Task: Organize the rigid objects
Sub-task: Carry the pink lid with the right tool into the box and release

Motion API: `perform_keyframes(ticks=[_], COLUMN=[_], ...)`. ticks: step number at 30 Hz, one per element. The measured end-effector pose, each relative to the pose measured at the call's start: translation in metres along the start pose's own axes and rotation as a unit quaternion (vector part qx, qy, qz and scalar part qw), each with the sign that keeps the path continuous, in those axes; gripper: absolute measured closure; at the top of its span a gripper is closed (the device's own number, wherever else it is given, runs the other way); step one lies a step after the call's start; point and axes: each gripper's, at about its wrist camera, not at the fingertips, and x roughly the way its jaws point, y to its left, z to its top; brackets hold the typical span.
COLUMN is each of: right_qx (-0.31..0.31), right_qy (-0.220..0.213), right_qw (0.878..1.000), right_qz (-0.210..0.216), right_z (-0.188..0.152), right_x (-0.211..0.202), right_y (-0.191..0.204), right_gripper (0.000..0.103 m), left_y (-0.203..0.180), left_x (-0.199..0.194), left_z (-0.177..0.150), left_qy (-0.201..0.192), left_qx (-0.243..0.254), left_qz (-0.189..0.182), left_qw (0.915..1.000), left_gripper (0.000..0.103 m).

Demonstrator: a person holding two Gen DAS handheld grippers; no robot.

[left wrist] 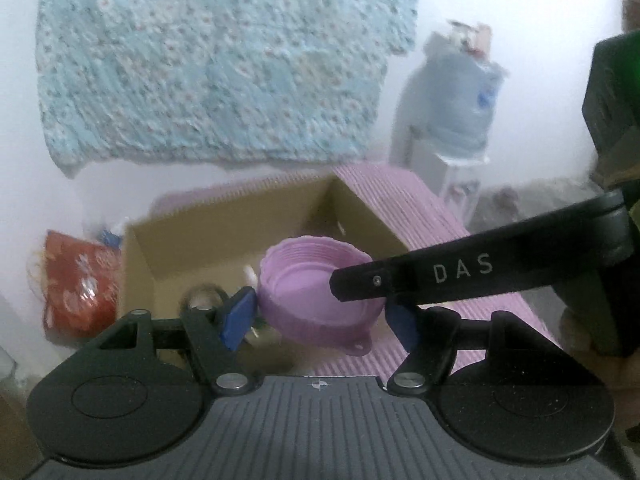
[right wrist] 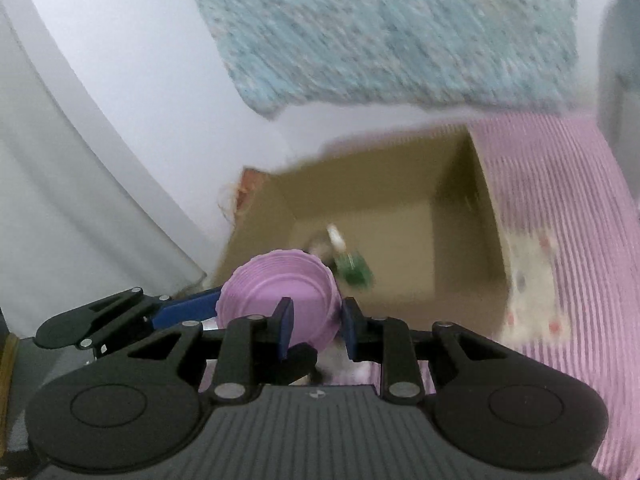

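Observation:
A purple ribbed plastic lid [left wrist: 304,280], hollow side up, hangs in the air over an open cardboard box [left wrist: 140,248]. My left gripper [left wrist: 322,318] spans its full width, one blue pad pressed on each side. My right gripper [right wrist: 318,328] is shut on the lid's [right wrist: 276,284] side wall, one pad inside and one outside. In the left wrist view, a black finger [left wrist: 440,276] of the right gripper reaches in from the right over the rim. In the right wrist view, a blue finger [right wrist: 188,312] of the left gripper lies against the lid's left side.
Inside the box [right wrist: 400,200] lies a green bottle [right wrist: 352,268] with a white cap. The box stands on a purple striped mat [right wrist: 560,200] by a white wall. Nearby are a red bag [left wrist: 80,284], a water jug [left wrist: 460,100], a hanging floral cloth [left wrist: 220,60] and a white patterned cloth [right wrist: 536,288].

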Motion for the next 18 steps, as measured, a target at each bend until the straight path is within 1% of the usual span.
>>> perform_keyframes(ticks=[2, 4, 6, 8, 9, 12, 13, 14, 16, 18], right_qx=[-0.016, -0.029, -0.037, -0.031, -0.021, 0.012, 0.033, 0.039, 0.058, 0.068], right_qy=[-0.005, -0.005, 0.009, 0.039, 0.054, 0.106, 0.113, 0.124, 0.15, 0.171], right_qw=[1.0, 0.999, 0.999, 0.999, 0.998, 0.994, 0.992, 0.991, 0.986, 0.982], right_qz=[0.009, 0.014, 0.015, 0.021, 0.025, 0.039, 0.04, 0.039, 0.037, 0.037], right_z=[0.026, 0.056, 0.086, 0.11, 0.116, 0.134, 0.135, 0.136, 0.135, 0.13], right_x=[0.009, 0.023, 0.046, 0.08, 0.095, 0.149, 0.16, 0.174, 0.204, 0.221], right_y=[0.005, 0.007, 0.004, -0.005, -0.012, -0.037, -0.042, -0.048, -0.064, -0.075], right_gripper=[0.075, 0.075, 0.075, 0.075, 0.075, 0.075, 0.075, 0.075, 0.075, 0.075], left_y=[0.011, 0.024, 0.038, 0.05, 0.056, 0.073, 0.08, 0.084, 0.091, 0.095], left_x=[0.009, 0.028, 0.055, 0.082, 0.1, 0.144, 0.159, 0.172, 0.196, 0.217], left_z=[0.024, 0.044, 0.06, 0.067, 0.072, 0.077, 0.077, 0.075, 0.071, 0.065], left_qy=[-0.006, -0.001, 0.022, 0.047, 0.066, 0.115, 0.132, 0.147, 0.175, 0.199], left_qx=[-0.005, -0.02, -0.049, -0.062, -0.07, -0.093, -0.102, -0.107, -0.11, -0.106], left_qz=[0.011, 0.018, 0.025, 0.035, 0.042, 0.046, 0.046, 0.047, 0.052, 0.06], left_qw=[0.9999, 0.9996, 0.9982, 0.9963, 0.9945, 0.988, 0.9849, 0.9822, 0.9769, 0.9724], left_gripper=[0.032, 0.032, 0.032, 0.032, 0.032, 0.032, 0.032, 0.032, 0.032, 0.032])
